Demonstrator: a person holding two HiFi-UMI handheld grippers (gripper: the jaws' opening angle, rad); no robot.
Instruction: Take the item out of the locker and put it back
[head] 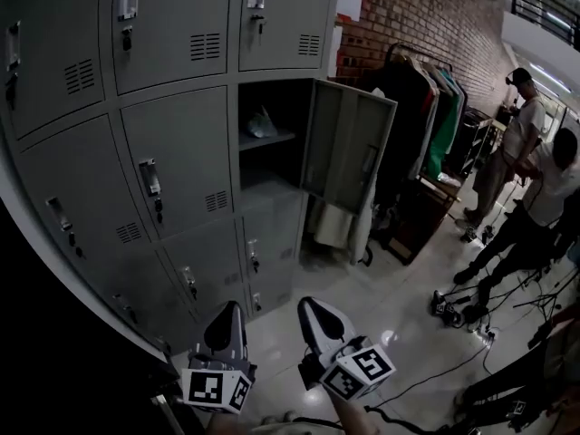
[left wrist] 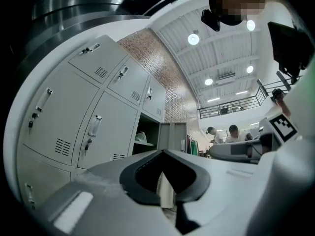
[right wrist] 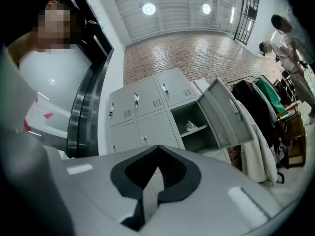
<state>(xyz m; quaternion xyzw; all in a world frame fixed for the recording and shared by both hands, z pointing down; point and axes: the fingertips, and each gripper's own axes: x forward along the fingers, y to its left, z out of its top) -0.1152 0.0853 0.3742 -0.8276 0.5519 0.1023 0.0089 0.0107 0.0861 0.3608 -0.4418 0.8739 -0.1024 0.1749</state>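
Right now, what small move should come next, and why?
Probably lift the right gripper toward the open locker and part its jaws: the item sits on the shelf inside, the door stands open, and that gripper is low, shut and empty.

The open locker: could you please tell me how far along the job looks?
Done: the locker door stands open. In hand: nothing; the left gripper and right gripper are shut, empty, held away from it. Left: the pale item lies on the shelf inside, so it is either not yet taken out or already back; I cannot tell which.
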